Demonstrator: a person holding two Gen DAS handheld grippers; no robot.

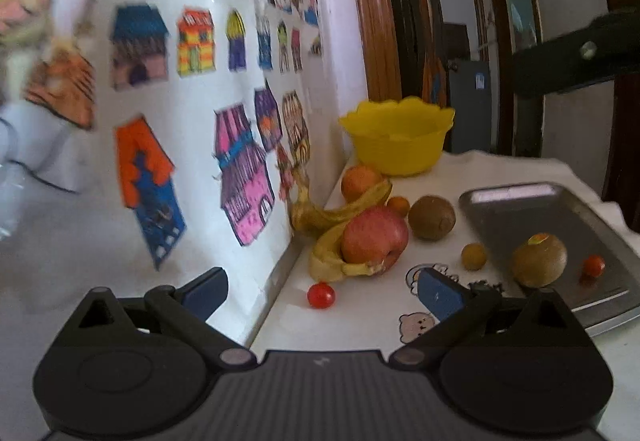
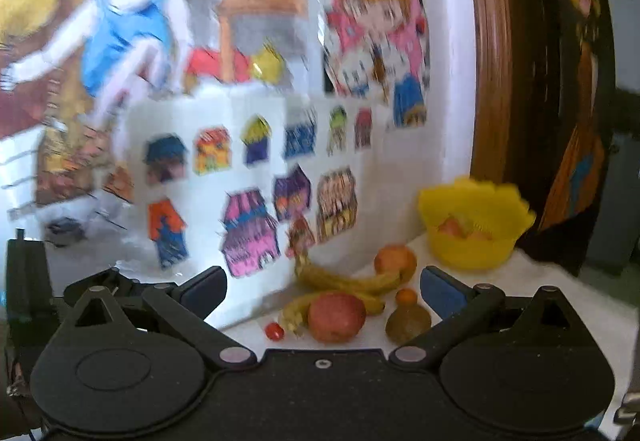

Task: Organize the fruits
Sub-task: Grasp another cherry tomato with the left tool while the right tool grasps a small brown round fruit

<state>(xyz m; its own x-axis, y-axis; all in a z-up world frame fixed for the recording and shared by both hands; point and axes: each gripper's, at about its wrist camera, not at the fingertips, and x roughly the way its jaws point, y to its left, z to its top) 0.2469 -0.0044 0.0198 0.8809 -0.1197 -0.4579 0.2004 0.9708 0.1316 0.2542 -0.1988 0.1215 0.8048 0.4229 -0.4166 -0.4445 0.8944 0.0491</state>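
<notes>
We are holding both the left gripper (image 1: 322, 291) and right gripper (image 2: 322, 291) with jaws open and empty, facing the apple (image 1: 374, 239) on the worktop (image 1: 360, 321).

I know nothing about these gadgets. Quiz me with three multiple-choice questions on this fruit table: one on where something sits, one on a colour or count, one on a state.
1. Where does the kiwi with the sticker sit?
A. in the bowl
B. on the metal tray
C. on the bananas

2. What colour is the bowl?
A. yellow
B. blue
C. green

3. How do the left gripper's jaws stand?
A. shut on the apple
B. shut on nothing
C. open, holding nothing

Answers:
1 B: the stickered kiwi rests on the metal tray, beside a cherry tomato.
2 A: the bowl is yellow.
3 C: the left gripper has its jaws spread wide, nothing between them.
</notes>
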